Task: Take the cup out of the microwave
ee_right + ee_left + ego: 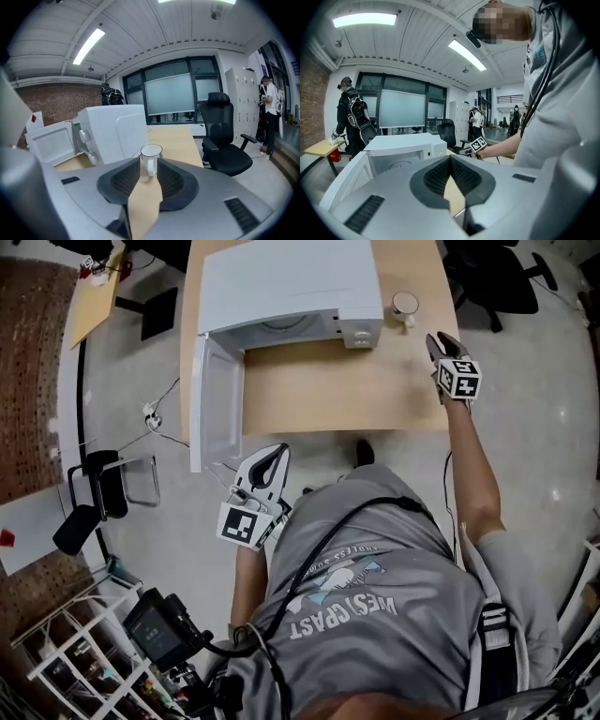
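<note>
The white cup (pixel 405 306) stands upright on the wooden table (pixel 328 395), just right of the white microwave (pixel 286 287). The microwave door (pixel 211 399) hangs wide open to the left. My right gripper (pixel 439 339) is above the table, short of the cup, and open. In the right gripper view the cup (pixel 151 153) shows beyond the gap of my right gripper (pixel 149 165), its handle toward me and nothing touching it. My left gripper (pixel 279 454) hovers off the table's front edge, shut and empty. From my left gripper (pixel 450 158) the empty microwave cavity (pixel 396 164) lies ahead.
A black office chair (pixel 225 145) stands right of the table. A dark stool (pixel 103 484) and floor cables (pixel 155 413) lie left of the open door. A person with a backpack (pixel 352 119) stands at the far left, others farther back.
</note>
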